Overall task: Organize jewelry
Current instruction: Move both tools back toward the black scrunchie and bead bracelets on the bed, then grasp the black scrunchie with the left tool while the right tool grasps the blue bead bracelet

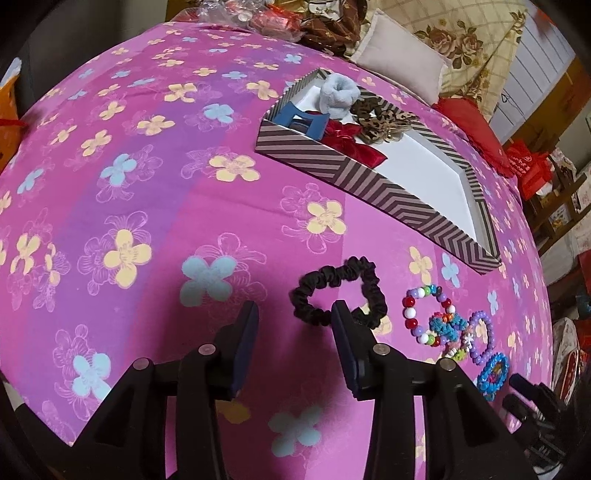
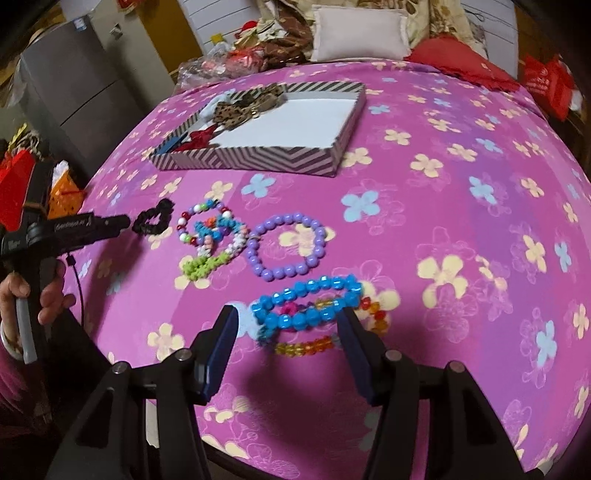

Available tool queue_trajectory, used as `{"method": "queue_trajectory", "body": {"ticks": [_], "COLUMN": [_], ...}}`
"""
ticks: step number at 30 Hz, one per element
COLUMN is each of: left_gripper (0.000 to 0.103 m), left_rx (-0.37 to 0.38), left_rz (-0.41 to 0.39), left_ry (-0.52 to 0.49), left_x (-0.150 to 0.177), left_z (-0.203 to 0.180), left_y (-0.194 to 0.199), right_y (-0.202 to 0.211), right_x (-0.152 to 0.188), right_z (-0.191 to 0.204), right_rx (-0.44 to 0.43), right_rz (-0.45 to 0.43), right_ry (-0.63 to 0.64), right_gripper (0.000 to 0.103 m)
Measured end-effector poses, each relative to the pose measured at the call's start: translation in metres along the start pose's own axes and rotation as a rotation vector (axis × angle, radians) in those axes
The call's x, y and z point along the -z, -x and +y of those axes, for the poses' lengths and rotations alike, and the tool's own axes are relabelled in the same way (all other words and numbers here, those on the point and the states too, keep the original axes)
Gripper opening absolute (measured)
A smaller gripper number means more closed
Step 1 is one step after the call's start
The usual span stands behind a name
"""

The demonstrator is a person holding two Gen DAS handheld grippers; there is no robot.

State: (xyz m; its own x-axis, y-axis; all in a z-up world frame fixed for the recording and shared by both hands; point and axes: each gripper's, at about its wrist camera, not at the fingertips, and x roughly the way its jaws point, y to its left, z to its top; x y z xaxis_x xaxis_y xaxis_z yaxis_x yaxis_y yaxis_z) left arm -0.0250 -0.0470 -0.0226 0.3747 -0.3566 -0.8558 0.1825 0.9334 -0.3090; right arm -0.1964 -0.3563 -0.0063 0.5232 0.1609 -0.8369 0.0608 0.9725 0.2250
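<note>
A striped shallow box [image 1: 354, 181] [image 2: 258, 157] lies on the pink flowered bedspread and holds a pale blue scrunchie [image 1: 338, 94], a blue claw clip [image 1: 301, 118], a red bow [image 1: 351, 142] and leopard-print bows [image 1: 380, 123] [image 2: 236, 109]. A black scrunchie [image 1: 340, 291] [image 2: 153, 218] lies just beyond my open, empty left gripper [image 1: 293, 314]. To its right lie a multicoloured bead bracelet [image 1: 428, 317] [image 2: 207, 236] and a purple bead bracelet [image 2: 288, 245] [image 1: 482, 338]. My open right gripper [image 2: 286, 317] straddles a bright blue bead bracelet [image 2: 306, 304] lying on an orange bead one [image 2: 314, 345].
Pillows [image 2: 358, 33] [image 1: 402, 64], red cloth [image 2: 458, 62] and bags crowd the head of the bed. A grey cabinet [image 2: 74, 85] stands left of the bed. The left gripper's body and the hand on it [image 2: 48, 258] show at the right wrist view's left edge.
</note>
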Motion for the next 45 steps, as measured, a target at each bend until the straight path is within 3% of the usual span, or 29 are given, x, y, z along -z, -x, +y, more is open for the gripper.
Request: {"method": "queue_trajectory", "body": {"ticks": [11,14,17,24,25,26,29,45], "left_gripper": [0.048,0.049,0.049,0.049,0.04,0.024,0.014,0.012], "left_rx": [-0.018,-0.032,-0.055,-0.063,-0.053,-0.033,0.003,0.094], "left_rz": [0.011,0.016,0.011,0.003,0.002,0.006,0.029,-0.039], "left_ry": [-0.001,-0.015,-0.045,-0.066,-0.068,-0.067,-0.069,-0.083], "left_x": [-0.005,-0.004,-0.004,-0.008,-0.007,-0.007,-0.009,-0.023], "left_z": [-0.003,-0.008,-0.015,-0.023,-0.023,-0.023,-0.021,-0.026], "left_y": [-0.012,-0.016,-0.017,-0.022,-0.023,-0.024,-0.026,0.017], "right_y": [-0.013,-0.018,-0.023,-0.026,-0.025,-0.024,-0.02,0.02], "right_x": [-0.006,-0.014,-0.018,-0.016,-0.016,-0.016,-0.016,-0.04], "right_z": [-0.028,-0.028,-0.022,-0.008,-0.008,-0.009,-0.012,0.015], "right_rx": [0.051,0.081,0.13,0.178,0.179,0.163,0.115,0.042], "right_rz": [0.006,-0.007,0.001,0.013,0.013,0.014,0.002,-0.103], "right_ry": [-0.101,-0.079,-0.014,0.134,0.139,0.136,0.115,0.161], "right_gripper": [0.059,0.058,0.051,0.021,0.018,0.01,0.009,0.009]}}
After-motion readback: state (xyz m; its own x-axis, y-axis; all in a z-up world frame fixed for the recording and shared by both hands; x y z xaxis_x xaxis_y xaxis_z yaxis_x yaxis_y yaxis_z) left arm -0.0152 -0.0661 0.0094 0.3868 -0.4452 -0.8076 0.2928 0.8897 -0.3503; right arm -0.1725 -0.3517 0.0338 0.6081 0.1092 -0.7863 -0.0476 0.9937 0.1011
